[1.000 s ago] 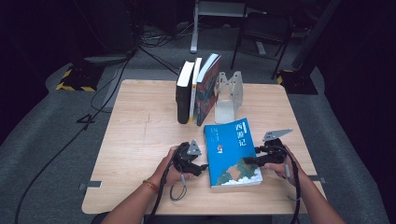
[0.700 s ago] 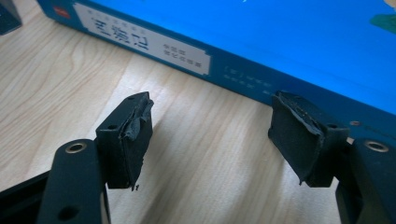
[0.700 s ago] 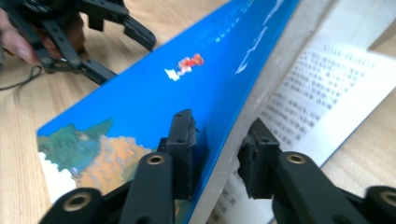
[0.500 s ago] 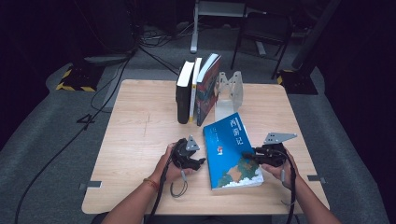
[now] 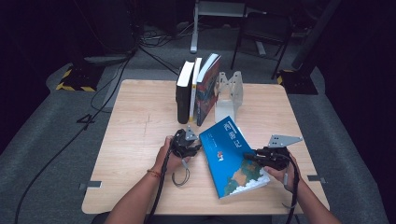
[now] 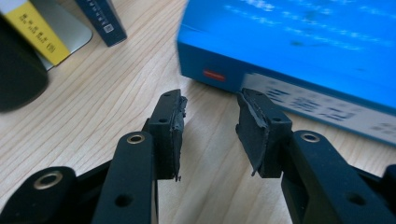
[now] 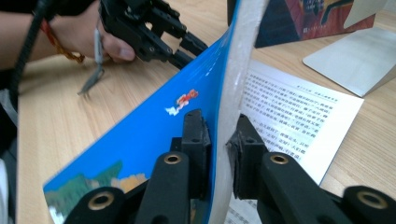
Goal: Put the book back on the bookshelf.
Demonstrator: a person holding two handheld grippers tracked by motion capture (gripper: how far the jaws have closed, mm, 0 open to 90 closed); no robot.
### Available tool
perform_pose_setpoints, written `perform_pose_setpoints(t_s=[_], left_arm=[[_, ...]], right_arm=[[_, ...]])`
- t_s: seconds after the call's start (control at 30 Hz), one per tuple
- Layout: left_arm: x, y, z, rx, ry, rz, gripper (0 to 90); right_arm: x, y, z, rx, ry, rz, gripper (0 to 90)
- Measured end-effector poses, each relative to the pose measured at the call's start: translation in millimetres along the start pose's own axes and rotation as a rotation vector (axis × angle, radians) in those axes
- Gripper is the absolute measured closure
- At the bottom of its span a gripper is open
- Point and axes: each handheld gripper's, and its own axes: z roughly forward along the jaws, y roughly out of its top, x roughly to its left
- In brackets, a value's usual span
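Blue book (image 5: 233, 158) lies at the front middle of the table (image 5: 135, 121), set at a slant, between the two grippers. Its right edge is lifted off the wood; in the right gripper view the cover and page block (image 7: 233, 70) stand steeply up, with a loose printed sheet (image 7: 299, 116) flat on the table beside them.

Right gripper (image 5: 261, 158): jaws have just been closing and now clamp the book's raised edge, one pad on the blue cover, the other on the white page edges.

Left gripper (image 5: 191, 148): at the book's left edge, near its spine. Jaws have just been closing but stand apart with nothing between them; in the left gripper view the pads (image 6: 170, 126) hover over bare wood just short of the book (image 6: 299, 51), not touching it.

Behind the book, three books (image 5: 198, 91) stand upright in a row, leaning by a metal bookend (image 5: 229, 95).
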Motion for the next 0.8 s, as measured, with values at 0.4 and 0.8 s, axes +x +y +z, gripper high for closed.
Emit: perform_pose_setpoints(t_s=[0.4, 0.8], left_arm=[[1.4, -0.2, -1.3, 0.009, 0.007, -0.012, 64.0], [1.7, -2.1, -0.6, -0.006, -0.019, -0.019, 57.1]], right_arm=[[-0.4, 4.2, 1.7, 0.034, -0.013, -0.005, 77.5], [-23.5, -0.7, 16.1, 0.211, 0.016, 0.030, 52.7]])
